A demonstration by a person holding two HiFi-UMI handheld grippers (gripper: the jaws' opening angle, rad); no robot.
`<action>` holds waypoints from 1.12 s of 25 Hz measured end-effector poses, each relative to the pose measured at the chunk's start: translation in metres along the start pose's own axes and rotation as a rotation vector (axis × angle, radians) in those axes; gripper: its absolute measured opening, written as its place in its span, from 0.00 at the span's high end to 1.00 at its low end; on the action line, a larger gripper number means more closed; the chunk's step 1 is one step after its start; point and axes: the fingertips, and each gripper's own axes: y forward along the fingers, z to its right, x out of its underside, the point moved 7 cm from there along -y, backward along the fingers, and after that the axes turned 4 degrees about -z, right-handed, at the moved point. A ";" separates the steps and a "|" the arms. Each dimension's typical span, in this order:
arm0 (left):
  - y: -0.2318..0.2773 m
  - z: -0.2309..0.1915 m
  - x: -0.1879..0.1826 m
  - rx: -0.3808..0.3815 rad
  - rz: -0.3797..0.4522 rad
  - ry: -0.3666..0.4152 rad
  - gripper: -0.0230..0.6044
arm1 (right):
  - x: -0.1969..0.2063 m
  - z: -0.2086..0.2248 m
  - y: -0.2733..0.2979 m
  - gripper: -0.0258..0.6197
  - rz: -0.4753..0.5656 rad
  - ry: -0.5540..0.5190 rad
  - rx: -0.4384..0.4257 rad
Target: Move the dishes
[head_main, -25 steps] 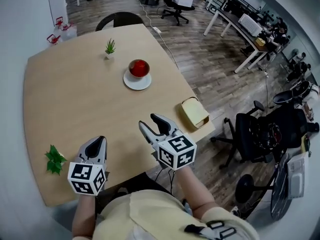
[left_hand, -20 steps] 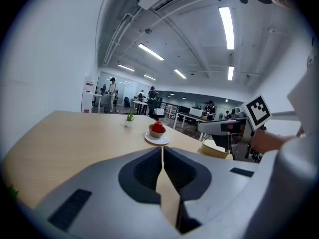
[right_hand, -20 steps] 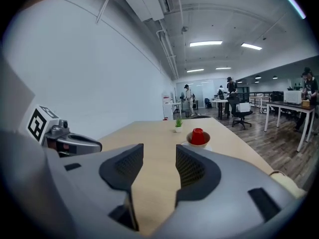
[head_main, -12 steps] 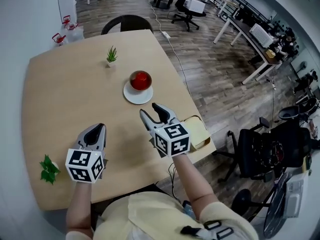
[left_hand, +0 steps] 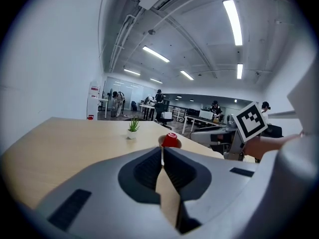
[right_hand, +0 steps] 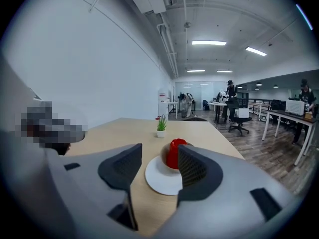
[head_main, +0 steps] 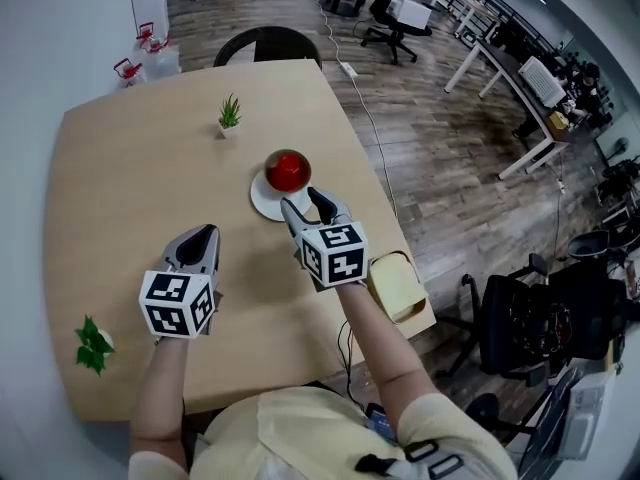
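Observation:
A white saucer (head_main: 268,200) with a red cup (head_main: 287,170) on it lies near the middle of the wooden table (head_main: 120,198). My right gripper (head_main: 307,206) is open, with its fingertips just at the saucer's near edge. In the right gripper view the saucer (right_hand: 162,179) and the cup (right_hand: 175,152) sit straight ahead of the right gripper (right_hand: 158,166), with nothing held between its jaws. My left gripper (head_main: 198,241) is shut and empty over bare table, to the left of the saucer. From the left gripper (left_hand: 162,156) view the cup (left_hand: 170,140) shows far ahead.
A small potted plant (head_main: 229,116) stands beyond the saucer. A green leafy sprig (head_main: 92,344) lies at the near left edge. A pale yellow dish (head_main: 395,284) rests on the table's near right corner. A dark chair (head_main: 266,42) is at the far end.
My right gripper has moved forward from the near edge up to the saucer, still open. The left gripper has shifted slightly forward and stayed shut.

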 end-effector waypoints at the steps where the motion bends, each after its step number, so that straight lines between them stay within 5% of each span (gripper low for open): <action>1: 0.005 0.000 -0.002 -0.003 0.004 0.000 0.94 | 0.000 0.003 0.006 0.62 -0.001 -0.004 0.004; 28: 0.093 -0.022 -0.005 -0.122 0.010 0.030 0.94 | 0.013 0.046 0.119 0.52 -0.122 -0.009 0.073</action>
